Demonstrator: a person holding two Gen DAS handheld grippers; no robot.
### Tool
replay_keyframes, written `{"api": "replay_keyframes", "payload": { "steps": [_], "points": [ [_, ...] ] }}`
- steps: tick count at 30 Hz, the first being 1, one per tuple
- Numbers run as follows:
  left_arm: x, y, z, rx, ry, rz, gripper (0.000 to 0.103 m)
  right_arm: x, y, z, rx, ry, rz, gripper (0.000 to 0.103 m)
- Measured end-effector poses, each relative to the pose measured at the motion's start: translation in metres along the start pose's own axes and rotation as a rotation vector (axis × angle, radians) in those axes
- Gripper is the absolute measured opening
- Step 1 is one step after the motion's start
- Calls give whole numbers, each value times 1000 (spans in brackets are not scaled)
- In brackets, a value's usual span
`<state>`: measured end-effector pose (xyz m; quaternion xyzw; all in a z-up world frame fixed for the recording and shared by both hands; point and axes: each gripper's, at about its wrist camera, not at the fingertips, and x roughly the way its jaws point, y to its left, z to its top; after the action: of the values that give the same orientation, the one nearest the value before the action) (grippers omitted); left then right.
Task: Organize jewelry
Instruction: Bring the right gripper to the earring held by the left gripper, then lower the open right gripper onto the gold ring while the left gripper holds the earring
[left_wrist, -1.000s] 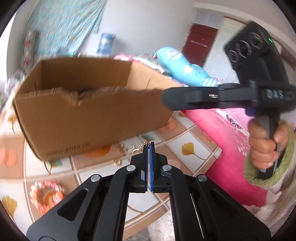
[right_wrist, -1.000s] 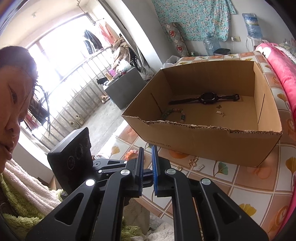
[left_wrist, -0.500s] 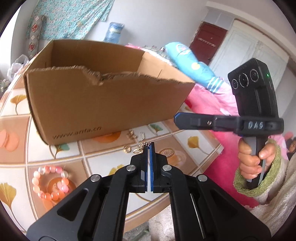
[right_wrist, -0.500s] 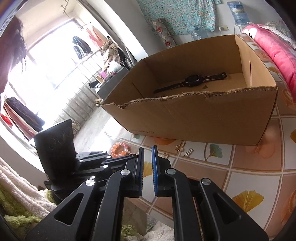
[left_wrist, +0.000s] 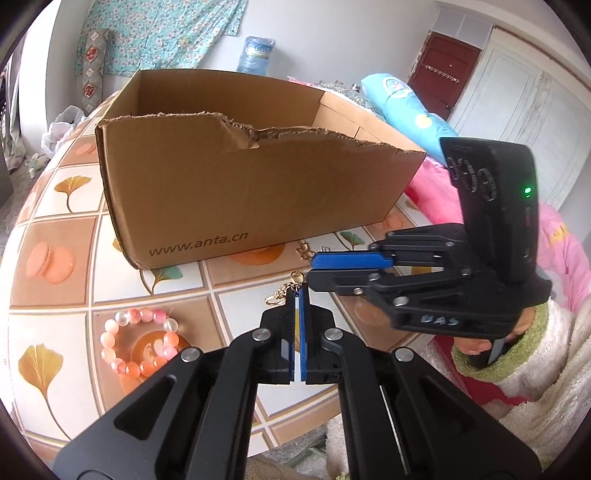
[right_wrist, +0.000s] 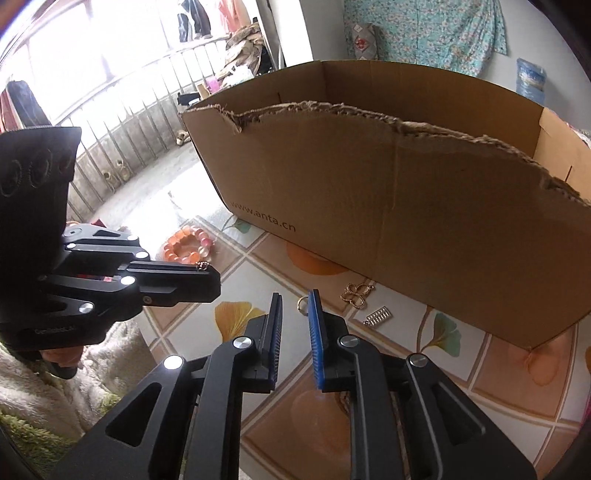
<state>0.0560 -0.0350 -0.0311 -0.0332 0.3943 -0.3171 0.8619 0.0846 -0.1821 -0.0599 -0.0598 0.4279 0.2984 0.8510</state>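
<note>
A table covered in a tiled cloth (left_wrist: 55, 258) printed with ginkgo leaves and macarons is filling the scene, with a floral curtain (left_wrist: 159, 33) hanging on the wall behind. An open cardboard box (left_wrist: 240, 192) with a torn front rim and "www.anta.cn" on its side is sitting on the cloth and serves as the landmark here.

In front of the box's left corner, a bracelet (left_wrist: 138, 343) of pink, peach and white glossy beads is lying in a ring on the cloth. Further right, in front of the box's front wall, the left gripper (left_wrist: 297, 295) is pinching a thin gold chain (left_wrist: 284, 293) with small round links and a ring at its end, its 2 pads pressed almost together around it. Close to the box's front wall, a gold clover-shaped charm (right_wrist: 356, 293) made of 4 open loops is lying flat, with a small silver ridged piece (right_wrist: 376, 317) just beside it and a little farther from the box. A plain gold ring (right_wrist: 302, 306) is lying nearer the right gripper (right_wrist: 295, 299), whose 2 blue-lined pads are standing slightly apart and gripping nothing, in front of the box's front wall, just beside the left gripper's tips.
</note>
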Motion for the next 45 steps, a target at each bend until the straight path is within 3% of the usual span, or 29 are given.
{"api": "replay_keyframes", "payload": {
  "steps": [11, 20, 22, 30, 38, 42, 45],
  "points": [
    [1, 5, 1, -9, -8, -11, 1, 14, 8, 5, -116, 47, -59, 15],
    [2, 12, 2, -18, -17, -22, 1, 16, 10, 7, -153, 77, -47, 11],
    [2, 12, 2, -20, -19, -23, 1, 16, 10, 7, -149, 77, -39, 5],
    [2, 13, 3, -13, -19, -16, 1, 12, 10, 7, -127, 71, -22, 5],
    [2, 12, 3, -14, -18, -15, 1, 15, 0, 11, -109, 74, -5, 7],
    [4, 12, 5, -10, -14, -15, 1, 16, -2, 13, -122, 83, 18, 17],
    [4, 12, 6, -8, -14, -15, 1, 14, -2, 15, -140, 86, 35, 18]
  ]
}}
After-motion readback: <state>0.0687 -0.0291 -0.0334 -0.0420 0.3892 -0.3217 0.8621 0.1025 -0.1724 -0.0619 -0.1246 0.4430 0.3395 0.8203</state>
